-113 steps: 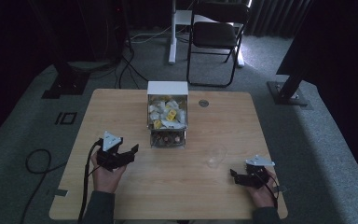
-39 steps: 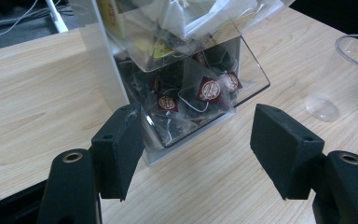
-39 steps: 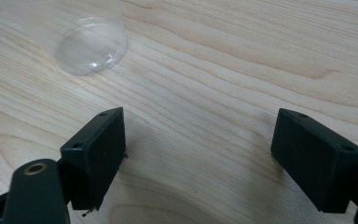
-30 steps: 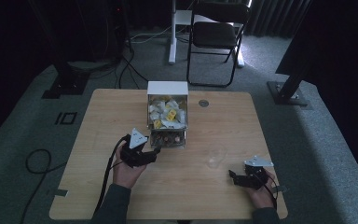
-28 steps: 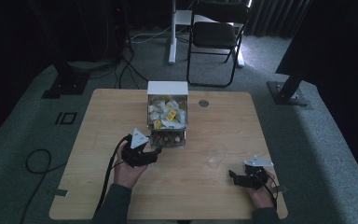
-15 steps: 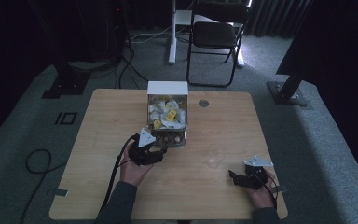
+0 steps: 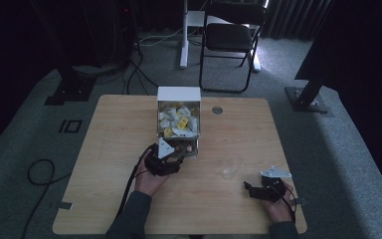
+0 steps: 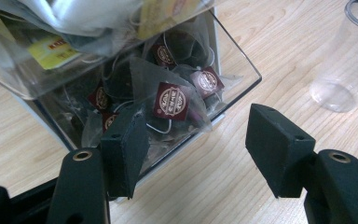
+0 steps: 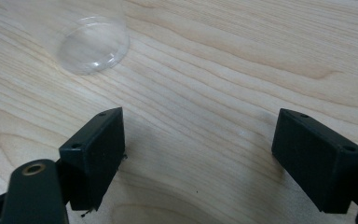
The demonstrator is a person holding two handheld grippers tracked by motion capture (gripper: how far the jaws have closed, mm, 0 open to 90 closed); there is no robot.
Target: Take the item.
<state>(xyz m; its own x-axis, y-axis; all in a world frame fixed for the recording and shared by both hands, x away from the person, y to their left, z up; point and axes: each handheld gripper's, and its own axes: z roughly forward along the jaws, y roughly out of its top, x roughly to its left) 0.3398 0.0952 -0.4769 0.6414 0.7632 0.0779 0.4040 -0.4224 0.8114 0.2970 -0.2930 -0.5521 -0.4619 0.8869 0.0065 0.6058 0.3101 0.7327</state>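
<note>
A white tea-bag dispenser (image 7: 179, 94) stands at the table's middle back, with a clear tray (image 8: 237, 58) at its foot. Pyramid tea bags with maroon tags (image 8: 170, 101) lie in that tray, and yellow-tagged bags are stacked above. My left gripper (image 7: 175, 155) is at the tray's front. In the left gripper view this gripper (image 8: 198, 140) is open, its left jaw is against the tray's near corner and its right jaw is over bare wood. Nothing is held. My right gripper (image 7: 249, 188) rests open at the front right, and in its own view this gripper (image 9: 198, 149) has only wood between the jaws.
An empty clear plastic cup (image 7: 230, 167) stands upright between the two grippers, right of the dispenser (image 8: 349, 56) and just beyond the right gripper (image 9: 93, 44). A round grommet (image 7: 217, 110) sits in the tabletop. A folding chair (image 7: 231, 35) stands behind the table.
My left gripper has travelled from the table's left side rightwards to the front of the dispenser's tray and dipped lower. The right gripper and the cup have stayed put.
</note>
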